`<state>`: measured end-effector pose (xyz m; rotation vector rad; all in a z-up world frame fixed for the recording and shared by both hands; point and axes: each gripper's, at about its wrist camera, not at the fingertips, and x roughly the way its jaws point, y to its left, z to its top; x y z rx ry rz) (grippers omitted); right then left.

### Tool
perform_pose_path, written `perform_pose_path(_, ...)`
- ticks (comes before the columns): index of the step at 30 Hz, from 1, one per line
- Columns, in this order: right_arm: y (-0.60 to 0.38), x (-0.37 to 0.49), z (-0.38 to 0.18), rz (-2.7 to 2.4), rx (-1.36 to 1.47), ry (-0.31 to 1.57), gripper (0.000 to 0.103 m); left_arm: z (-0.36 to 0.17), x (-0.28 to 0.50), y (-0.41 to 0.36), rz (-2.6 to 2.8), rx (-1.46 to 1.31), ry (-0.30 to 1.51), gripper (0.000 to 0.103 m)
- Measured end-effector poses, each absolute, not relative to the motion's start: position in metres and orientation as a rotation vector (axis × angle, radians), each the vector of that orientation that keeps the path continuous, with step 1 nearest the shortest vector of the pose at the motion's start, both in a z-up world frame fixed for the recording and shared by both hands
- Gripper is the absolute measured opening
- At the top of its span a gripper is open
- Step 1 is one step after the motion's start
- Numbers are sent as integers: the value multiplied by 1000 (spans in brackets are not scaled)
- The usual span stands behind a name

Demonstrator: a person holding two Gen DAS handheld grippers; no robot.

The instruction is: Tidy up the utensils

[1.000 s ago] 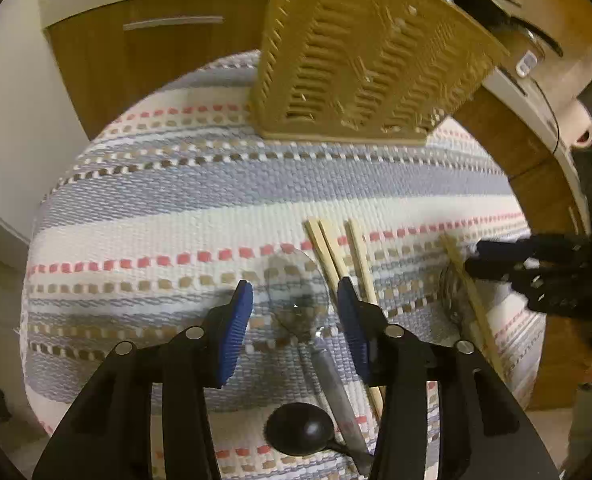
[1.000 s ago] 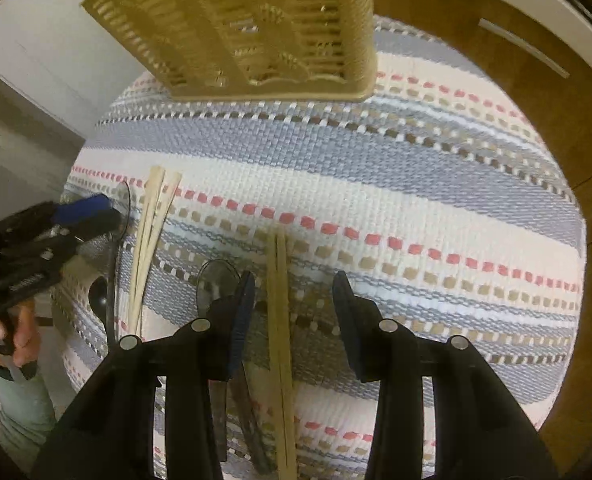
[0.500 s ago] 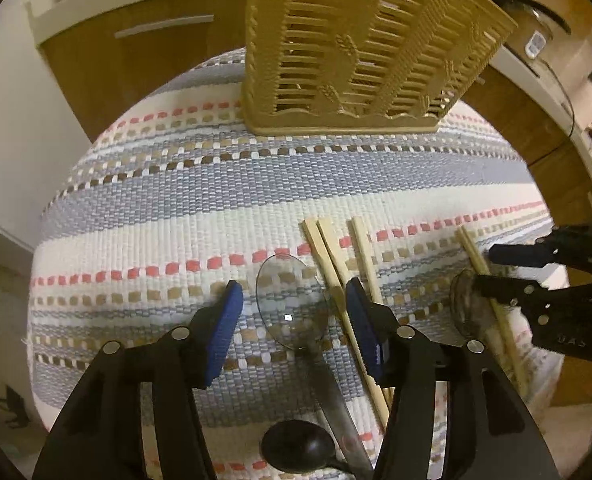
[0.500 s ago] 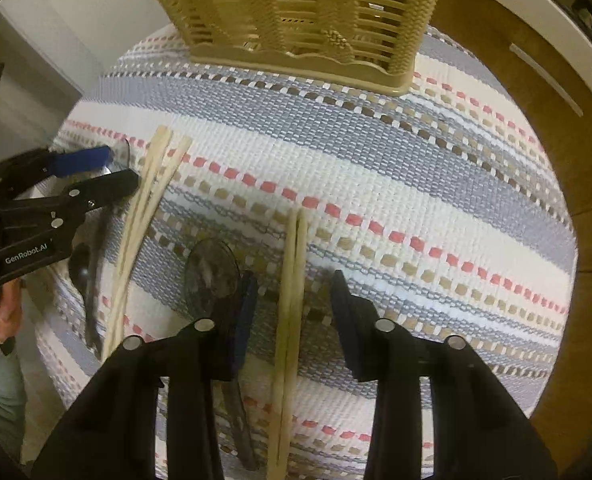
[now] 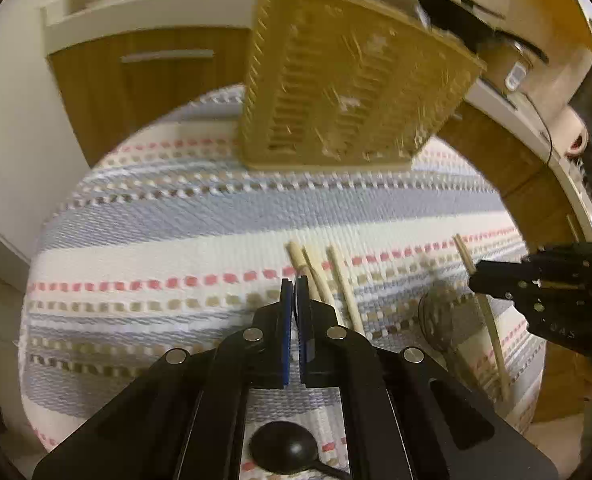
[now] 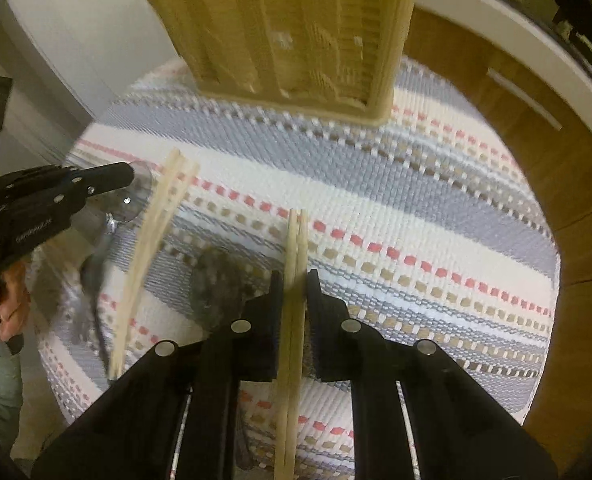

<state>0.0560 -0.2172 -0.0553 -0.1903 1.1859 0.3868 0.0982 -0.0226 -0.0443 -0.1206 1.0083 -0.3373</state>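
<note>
While looking down along the right gripper [image 6: 294,280]: jaws closing, with a pair of wooden chopsticks [image 6: 296,236] between them and both inner faces touching the wood. Stretched lengthwise over the striped cloth [image 6: 416,184], tips toward the woven basket [image 6: 288,28] at the far edge. Just left of that pair, a dark spoon [image 6: 216,280], blurred; further left, three pale chopsticks [image 6: 152,240] bunched together. Left gripper [image 5: 295,292] with blue pads pressed together, no gap showing. Seen from the right wrist, a clear spoon [image 6: 134,200] right at its tips; cannot tell whether pinched or only touched. Held by a hand [image 6: 8,300] at the picture's left edge. Nearest the left camera, a black spoon [image 5: 284,452] on the cloth, well apart from the basket.
</note>
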Motion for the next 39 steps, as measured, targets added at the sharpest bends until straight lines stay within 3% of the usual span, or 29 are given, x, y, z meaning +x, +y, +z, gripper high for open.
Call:
perform_pose_path(8,-222,39,-27,414,-161,1113,10,-48,106,1,-383,-143,1036,2)
perform_pose_path(10,-222,43,-27,414,-159,1119,10,-49,109,8,-358,-122,1040,10)
perform_pose_path(12,-224,42,-26,415,-153,1123,10,-50,112,14,-329,-116,1046,39)
perform_pose_path(14,-226,44,-30,416,-150,1125,10,-49,111,18,-333,-132,1049,50)
perform_pose_path(23,-223,45,-32,423,-157,1128,10,-61,110,-22,-283,21,1114,52)
perform_pose_path(26,-224,45,-32,421,-160,1124,10,-61,104,-32,-228,112,1096,37)
perform_pose_path(29,-224,45,-28,421,-159,1106,10,-59,99,-27,-248,72,1080,35)
perform_pose_path(34,-230,36,0,450,-139,1004,10,-24,79,-19,-288,30,904,34)
perform_pose_path(39,-237,26,50,490,-99,820,10,44,57,-11,-307,5,661,33)
